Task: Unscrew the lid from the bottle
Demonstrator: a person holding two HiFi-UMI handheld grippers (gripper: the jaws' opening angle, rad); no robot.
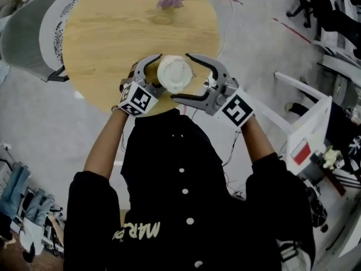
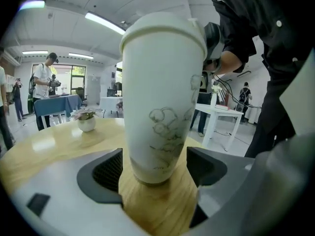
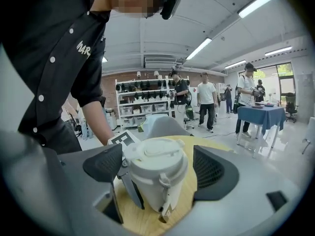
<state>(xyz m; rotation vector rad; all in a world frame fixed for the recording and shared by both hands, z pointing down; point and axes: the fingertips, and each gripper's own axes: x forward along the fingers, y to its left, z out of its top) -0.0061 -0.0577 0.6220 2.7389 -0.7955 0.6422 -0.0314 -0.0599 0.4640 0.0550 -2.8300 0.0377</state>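
An open workroom with a pale floor [image 1: 254,44] and ceiling strip lights [image 3: 258,3] spreads past the frame on every side. Its edges are bent by the wide lenses, and the standing people [image 3: 205,100], the storage shelves [image 3: 140,100] and the blue-draped table [image 3: 263,113] are too small for detail. The wearer's black buttoned top [image 1: 186,196] fills the lower head view and hides the near floor.

A round wooden table [image 1: 101,33], light-grained, is cut off at the top of that view. A grey chair [image 1: 28,33] is tucked at its left. A small potted plant [image 2: 86,122] sits at its far side, well apart from the work.

The left gripper [image 2: 155,168] stands with its jaws wide to either side of the bottle's lower body, and a sliver of table shows between each pad and the wall. From above, its inner jaw is partly lost under the bottle. The right gripper [image 3: 157,168] has its jaws wide around the lid, neither pad pressing on it.

The bottle [image 2: 160,97] stands upright on the table near its close edge, between both pairs of jaws. It is white and tapers slightly toward the foot. From overhead only its round top shows, with the body hidden beneath. The right gripper view cuts off its base.

The lid [image 3: 155,154], white and still seated, carries a raised plate on top and a small loop and tag at its side. A faint grey drawing [image 2: 165,127] on the body is too pale to identify.
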